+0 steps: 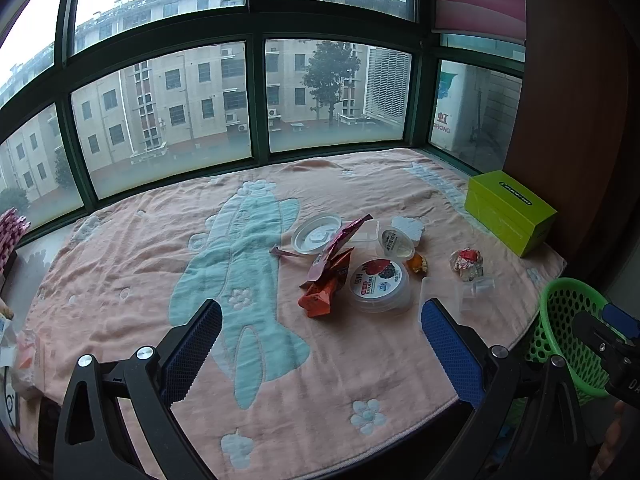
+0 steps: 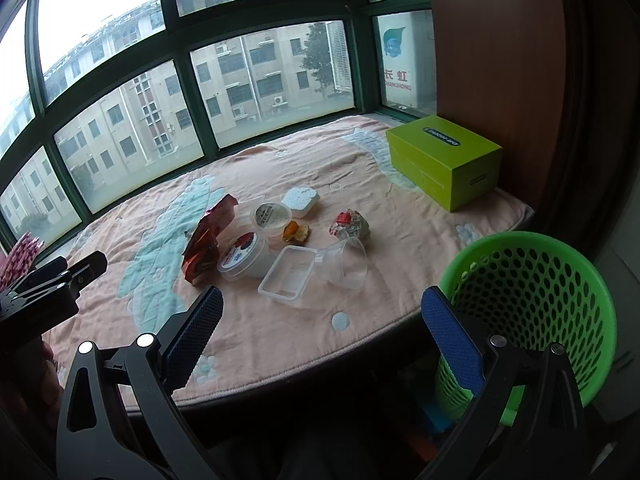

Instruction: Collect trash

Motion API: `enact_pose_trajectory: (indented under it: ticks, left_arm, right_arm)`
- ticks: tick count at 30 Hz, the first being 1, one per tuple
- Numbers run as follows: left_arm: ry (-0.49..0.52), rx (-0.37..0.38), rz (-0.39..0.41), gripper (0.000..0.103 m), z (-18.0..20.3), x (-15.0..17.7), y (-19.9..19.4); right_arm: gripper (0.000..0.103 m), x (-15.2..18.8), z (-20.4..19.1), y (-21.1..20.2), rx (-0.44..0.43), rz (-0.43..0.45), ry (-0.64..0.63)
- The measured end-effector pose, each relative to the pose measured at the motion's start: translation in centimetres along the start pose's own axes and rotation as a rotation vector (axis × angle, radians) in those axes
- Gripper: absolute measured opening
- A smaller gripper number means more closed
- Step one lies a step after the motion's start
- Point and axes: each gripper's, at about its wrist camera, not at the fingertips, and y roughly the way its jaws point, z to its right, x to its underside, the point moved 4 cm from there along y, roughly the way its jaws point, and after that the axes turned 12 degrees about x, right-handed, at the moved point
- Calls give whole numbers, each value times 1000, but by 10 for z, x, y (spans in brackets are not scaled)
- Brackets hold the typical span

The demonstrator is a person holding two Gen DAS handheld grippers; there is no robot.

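A pile of trash lies on the pink towel (image 1: 120, 264): red snack wrappers (image 1: 328, 268), a round tub with a berry label (image 1: 378, 280), a clear lid (image 1: 316, 234), a crumpled paper ball (image 1: 466, 264) and orange peel (image 1: 417, 263). The right wrist view adds a clear tray (image 2: 286, 276) and a tipped clear cup (image 2: 346, 266). My left gripper (image 1: 324, 320) hangs open, short of the pile and holding nothing. My right gripper (image 2: 320, 312) is open too, above the towel's near edge, with the green mesh basket (image 2: 532, 288) beside its right finger.
A lime-green box (image 2: 444, 160) stands at the back right against a brown wall. Windows with dark green frames close off the far side. A pink patterned bundle (image 2: 20, 256) sits at the far left. The basket (image 1: 568, 332) stands below the towel's right edge.
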Motion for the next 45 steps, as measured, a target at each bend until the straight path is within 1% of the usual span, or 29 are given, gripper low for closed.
enact_pose_trajectory:
  ticks: [45]
  left_arm:
    - [-12, 23, -7, 97, 3, 4, 7]
  right_arm:
    - [98, 5, 5, 4, 8, -7, 16]
